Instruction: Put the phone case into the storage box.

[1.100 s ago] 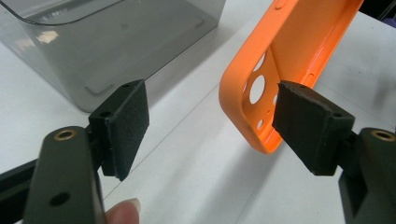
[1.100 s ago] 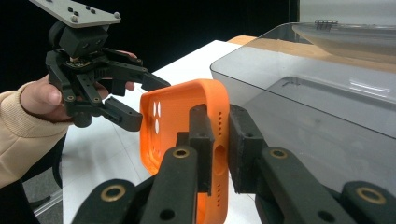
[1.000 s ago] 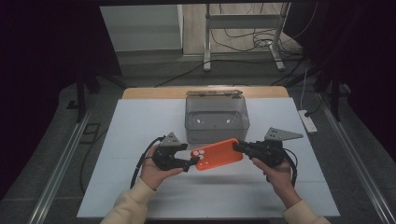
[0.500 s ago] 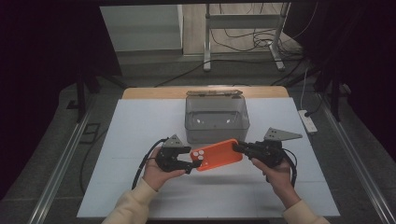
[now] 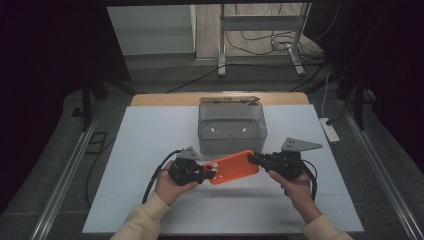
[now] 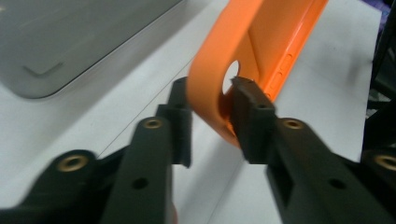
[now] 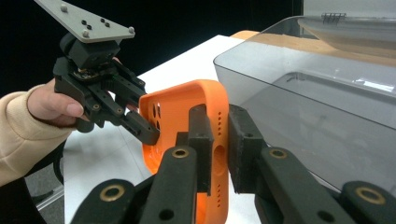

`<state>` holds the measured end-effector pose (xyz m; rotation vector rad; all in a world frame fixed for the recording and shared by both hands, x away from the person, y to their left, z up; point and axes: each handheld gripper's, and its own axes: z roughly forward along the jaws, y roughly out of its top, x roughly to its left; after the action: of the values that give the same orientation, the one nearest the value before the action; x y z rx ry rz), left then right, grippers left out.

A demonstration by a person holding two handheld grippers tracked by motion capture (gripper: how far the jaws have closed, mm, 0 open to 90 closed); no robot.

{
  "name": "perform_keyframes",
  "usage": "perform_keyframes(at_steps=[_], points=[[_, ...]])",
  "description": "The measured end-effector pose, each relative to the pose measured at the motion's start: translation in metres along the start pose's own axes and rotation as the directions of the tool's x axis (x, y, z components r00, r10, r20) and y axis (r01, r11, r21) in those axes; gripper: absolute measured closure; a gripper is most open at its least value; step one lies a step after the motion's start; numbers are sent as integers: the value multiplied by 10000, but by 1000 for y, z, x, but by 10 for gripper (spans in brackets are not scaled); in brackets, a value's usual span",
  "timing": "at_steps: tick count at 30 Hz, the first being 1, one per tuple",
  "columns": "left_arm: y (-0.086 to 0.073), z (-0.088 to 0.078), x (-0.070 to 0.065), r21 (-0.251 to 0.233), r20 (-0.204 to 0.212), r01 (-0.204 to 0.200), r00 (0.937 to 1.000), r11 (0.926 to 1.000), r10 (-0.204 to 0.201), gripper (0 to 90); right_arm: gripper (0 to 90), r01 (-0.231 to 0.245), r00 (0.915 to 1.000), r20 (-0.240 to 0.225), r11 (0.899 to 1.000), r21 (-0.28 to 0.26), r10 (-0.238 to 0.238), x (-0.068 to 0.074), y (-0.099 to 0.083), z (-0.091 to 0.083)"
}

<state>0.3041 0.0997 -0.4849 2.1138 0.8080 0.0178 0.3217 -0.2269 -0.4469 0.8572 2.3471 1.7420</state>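
- The orange case [image 5: 231,167] hangs above the white tabletop [image 5: 140,145], between the two grippers, each taking one end.
- The right gripper [image 5: 256,159] has its jaws clamped on the case's end wall, one pad inside and one outside.
- The left gripper [image 5: 209,174] has just been closing its jaws around the other end; in the left gripper view one pad [image 6: 250,109] touches the inner face by the round hole, the other stands just off the outer rim.
- The clear bin [image 5: 231,127] stands just beyond the jaws; bare tabletop lies open to either side and toward the person.
- The case is smooth, round-cornered plastic with small holes; the bin is glossy and see-through.
- No writing can be read.
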Motion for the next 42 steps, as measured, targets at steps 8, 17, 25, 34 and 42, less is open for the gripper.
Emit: perform_keyframes(at_steps=[8, 17, 25, 34, 42], points=[[0, -10, 8, -232, 30, 489, 9988, 9985, -488, 797, 801, 106, 9997, -225, 9998, 190, -101, 3, -2, 4], [0, -13, 13, -315, 70, 781, 9969, 9965, -779, 813, 794, 264, 9991, -335, 9993, 266, -255, 7, -3, 7], [2, -15, 11, -360, -326, 1111, 9931, 9932, -1123, 818, 766, 385, 9988, -305, 9990, 248, -378, 8, -3, 9], [6, -18, 10, -371, -712, 1060, 9915, 9937, -1085, 821, 615, 597, 9979, -270, 9978, 279, -590, 12, -3, 12], [10, -23, 12, -473, -1004, 900, 9905, 9948, -944, 820, 355, 800, 9962, 318, 9959, 435, -814, 13, -1, 12]])
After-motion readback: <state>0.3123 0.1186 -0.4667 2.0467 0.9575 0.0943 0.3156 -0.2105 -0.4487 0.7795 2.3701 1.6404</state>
